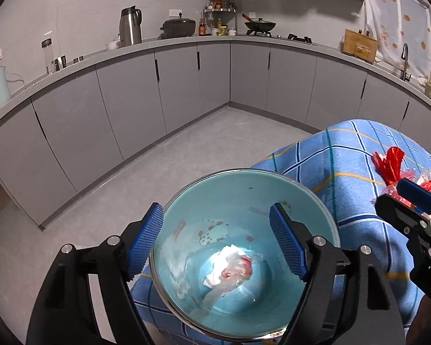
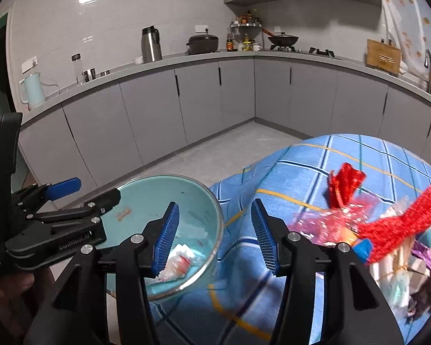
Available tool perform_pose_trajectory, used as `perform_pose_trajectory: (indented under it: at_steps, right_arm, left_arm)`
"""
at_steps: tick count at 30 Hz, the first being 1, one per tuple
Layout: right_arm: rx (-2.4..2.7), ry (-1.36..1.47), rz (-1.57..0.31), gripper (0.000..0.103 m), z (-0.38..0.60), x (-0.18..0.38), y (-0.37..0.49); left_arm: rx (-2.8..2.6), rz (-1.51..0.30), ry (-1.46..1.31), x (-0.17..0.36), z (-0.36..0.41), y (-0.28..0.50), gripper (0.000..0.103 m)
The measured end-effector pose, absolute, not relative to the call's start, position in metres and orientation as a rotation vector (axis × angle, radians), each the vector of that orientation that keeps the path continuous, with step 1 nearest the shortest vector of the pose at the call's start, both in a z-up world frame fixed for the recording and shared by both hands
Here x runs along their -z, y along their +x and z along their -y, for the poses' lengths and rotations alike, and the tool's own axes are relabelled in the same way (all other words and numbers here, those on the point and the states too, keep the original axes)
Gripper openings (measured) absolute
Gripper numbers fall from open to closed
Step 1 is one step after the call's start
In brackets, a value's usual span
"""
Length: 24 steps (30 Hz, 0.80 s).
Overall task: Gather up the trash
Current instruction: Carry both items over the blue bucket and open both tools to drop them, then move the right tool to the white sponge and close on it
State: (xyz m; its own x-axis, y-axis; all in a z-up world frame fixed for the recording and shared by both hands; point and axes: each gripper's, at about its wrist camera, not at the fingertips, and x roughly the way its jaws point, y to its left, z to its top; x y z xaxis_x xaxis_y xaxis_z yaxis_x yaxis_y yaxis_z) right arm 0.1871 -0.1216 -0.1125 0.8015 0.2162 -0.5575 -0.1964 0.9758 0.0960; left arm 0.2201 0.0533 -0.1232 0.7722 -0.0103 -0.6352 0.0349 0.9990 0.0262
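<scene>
With one crumpled wrapper [image 1: 230, 270] already in the blue bowl [image 1: 215, 184], both the left tool [image 1: 221, 244] and right tool [image 2: 215, 235] hung released, while a pile of wrappers [image 2: 388, 230] remained on the table [image 2: 301, 172].

Right gripper [image 2: 214, 234] is hovering with jaws apart, empty, over a blue checked cloth [image 2: 296, 172]; a crumpled wrapper [image 2: 176, 264] is lying in the teal bin [image 2: 169, 192], red trash [image 2: 388, 230] is piling rightward.

A crumpled white and red wrapper [image 1: 230, 268] lies at the bottom of the light blue bowl [image 1: 238, 184]. More red and shiny wrappers [image 2: 388, 230] sit piled on the blue checked cloth [image 2: 301, 172] nearby.
</scene>
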Motion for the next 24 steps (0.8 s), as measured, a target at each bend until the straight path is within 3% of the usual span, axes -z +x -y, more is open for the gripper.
perform_pose_trajectory:
  at_steps: [24]
  right_arm:
    - [0.037, 0.108, -0.562, 0.06, 0.235, 0.105, 0.106]
  left_arm:
    - [0.259, -0.677, 0.141, 0.113, 0.067, 0.186, 0.083]
